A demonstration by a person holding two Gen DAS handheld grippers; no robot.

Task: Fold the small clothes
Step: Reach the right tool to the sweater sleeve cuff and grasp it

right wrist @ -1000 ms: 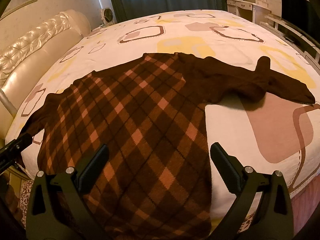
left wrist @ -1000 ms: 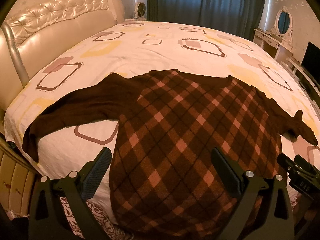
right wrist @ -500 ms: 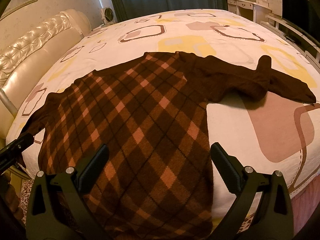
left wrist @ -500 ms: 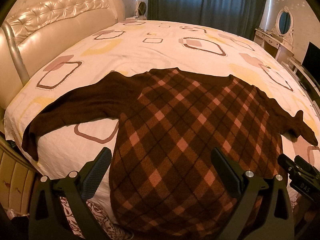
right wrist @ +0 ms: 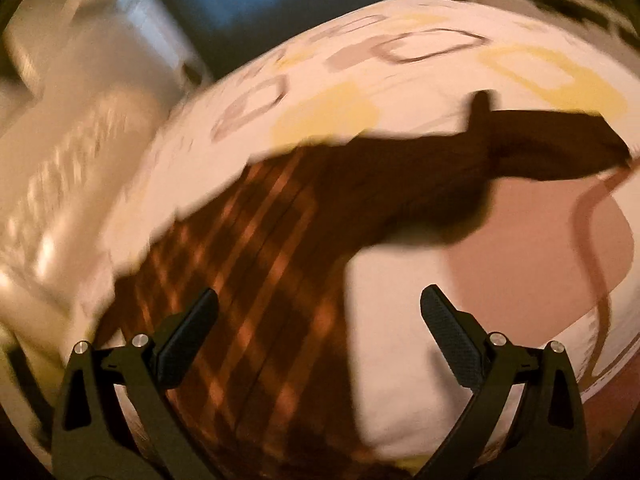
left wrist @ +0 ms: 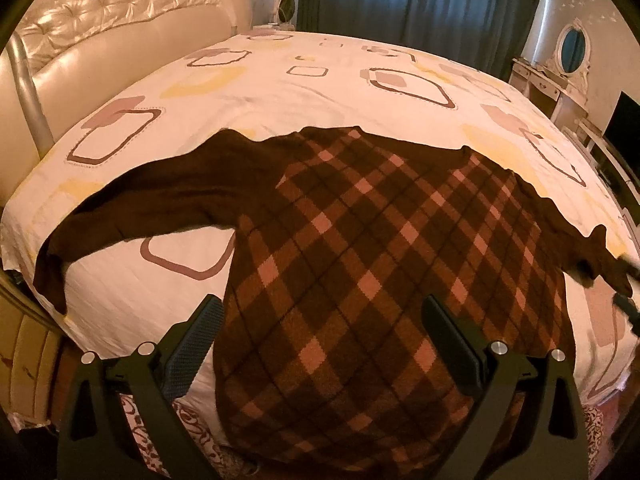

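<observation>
Sweater (left wrist: 384,264): brown argyle knit, spread flat on the bed (left wrist: 280,92) with sleeves out left and right and hem over the near edge; it looks soft, limp and fairly thick, so pinch a cuff or hem corner. Left claw (left wrist: 320,344) and right claw (right wrist: 320,336) both released, holding nothing. No readable writing.

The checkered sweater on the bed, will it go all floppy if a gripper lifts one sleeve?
Probably yes. The sweater lies limp on the bed, and its hem droops over the edge, so it would likely sag. The knit looks thick, so it may feel a bit heavy. The fuzzy surface probably won't slip.
</observation>
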